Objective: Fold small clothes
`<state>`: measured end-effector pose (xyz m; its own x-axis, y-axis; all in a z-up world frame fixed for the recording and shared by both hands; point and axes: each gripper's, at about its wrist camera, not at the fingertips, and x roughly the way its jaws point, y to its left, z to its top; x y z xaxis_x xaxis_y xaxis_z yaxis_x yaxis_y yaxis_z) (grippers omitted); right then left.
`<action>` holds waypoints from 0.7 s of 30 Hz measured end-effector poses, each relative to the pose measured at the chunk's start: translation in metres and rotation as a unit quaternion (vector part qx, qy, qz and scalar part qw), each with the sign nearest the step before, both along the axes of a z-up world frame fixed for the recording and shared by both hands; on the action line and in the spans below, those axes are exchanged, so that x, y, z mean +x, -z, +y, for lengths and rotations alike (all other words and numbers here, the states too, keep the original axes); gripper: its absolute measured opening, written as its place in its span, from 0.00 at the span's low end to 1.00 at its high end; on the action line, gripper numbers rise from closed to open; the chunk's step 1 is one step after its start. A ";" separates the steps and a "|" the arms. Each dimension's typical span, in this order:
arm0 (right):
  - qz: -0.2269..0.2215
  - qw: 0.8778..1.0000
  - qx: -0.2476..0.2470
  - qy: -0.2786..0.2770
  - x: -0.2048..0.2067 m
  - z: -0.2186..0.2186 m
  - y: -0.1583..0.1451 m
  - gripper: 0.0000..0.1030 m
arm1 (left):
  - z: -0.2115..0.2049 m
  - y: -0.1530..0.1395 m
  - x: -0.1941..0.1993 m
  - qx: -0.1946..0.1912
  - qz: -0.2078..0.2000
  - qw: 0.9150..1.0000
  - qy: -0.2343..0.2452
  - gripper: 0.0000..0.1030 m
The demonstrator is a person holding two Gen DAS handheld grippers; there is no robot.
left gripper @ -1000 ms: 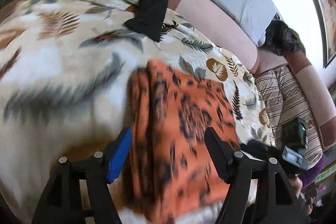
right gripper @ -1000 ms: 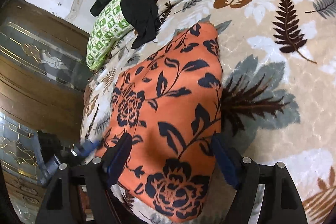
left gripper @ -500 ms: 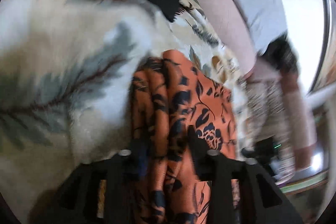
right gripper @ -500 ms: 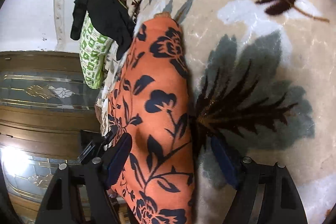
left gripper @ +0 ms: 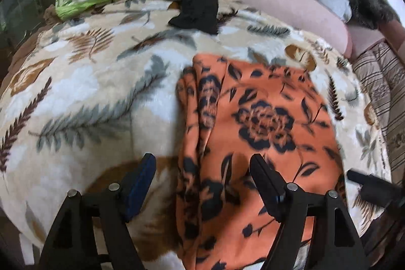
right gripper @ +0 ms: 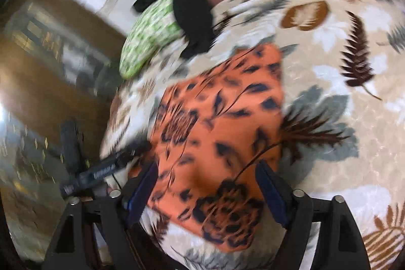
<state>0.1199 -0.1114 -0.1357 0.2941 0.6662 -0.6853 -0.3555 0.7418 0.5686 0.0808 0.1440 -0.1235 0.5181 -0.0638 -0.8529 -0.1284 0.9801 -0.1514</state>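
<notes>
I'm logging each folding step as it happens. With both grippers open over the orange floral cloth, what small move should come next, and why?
Probably lower the left gripper and close it on the bunched left edge of the orange floral cloth. That edge lies in loose pleats between its open jaws, while the rest lies flat on the leaf-print blanket. The right gripper is open too, holding nothing.

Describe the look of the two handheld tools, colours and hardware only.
Both are alike. The left tool and right tool have black angular plastic frames, silver round bolt heads along the arms, and two fingers lined with blue pads.
</notes>
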 end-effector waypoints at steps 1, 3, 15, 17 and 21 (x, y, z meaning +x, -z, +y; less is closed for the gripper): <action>0.010 1.000 -0.019 -0.012 -0.001 0.006 0.013 0.88 | -0.002 0.006 0.001 0.000 0.013 1.000 -0.001 0.75; 0.017 0.997 -0.070 -0.006 -0.005 0.014 0.030 0.88 | -0.001 0.011 -0.004 -0.005 0.026 1.000 -0.006 0.75; 0.027 0.998 -0.007 0.058 -0.010 -0.033 0.014 0.89 | -0.003 -0.008 -0.021 0.019 0.006 1.000 -0.013 0.75; 0.035 0.997 0.001 0.071 -0.009 -0.040 0.018 0.89 | -0.002 -0.009 -0.021 0.019 0.007 1.000 -0.015 0.75; 0.052 0.995 0.021 0.084 -0.004 -0.054 0.024 0.89 | 0.007 -0.018 -0.019 -0.026 -0.024 0.999 -0.013 0.75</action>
